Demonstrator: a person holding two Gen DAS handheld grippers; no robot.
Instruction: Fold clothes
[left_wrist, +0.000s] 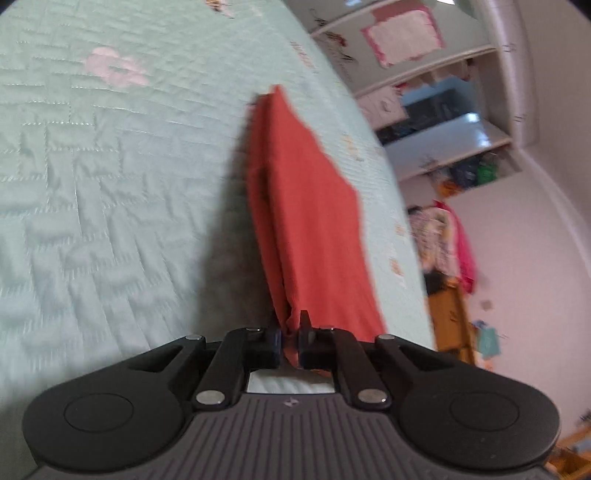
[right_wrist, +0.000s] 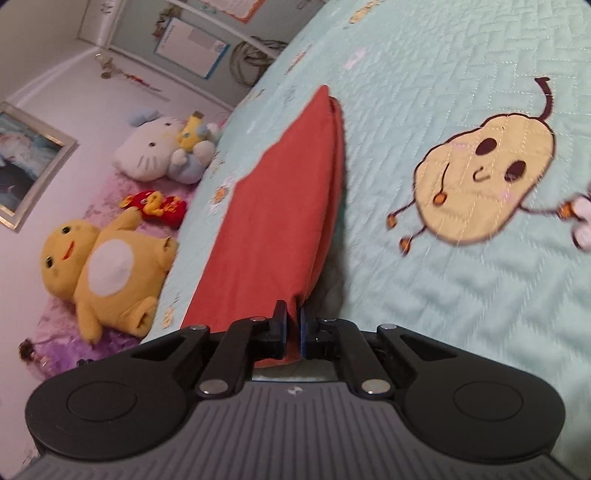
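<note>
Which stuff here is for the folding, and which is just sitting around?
For the folding:
- rust-red folded cloth garment, pinched by both grippers
- left gripper
- right gripper
- mint-green quilted bedspread under it

Just sitting around:
- yellow plush bear with white tummy
- white plush cat
- small red cushion
- wall shelves

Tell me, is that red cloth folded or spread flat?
Folded: the red cloth shows doubled layers along one edge, pinched by both the left gripper and right gripper.
</note>
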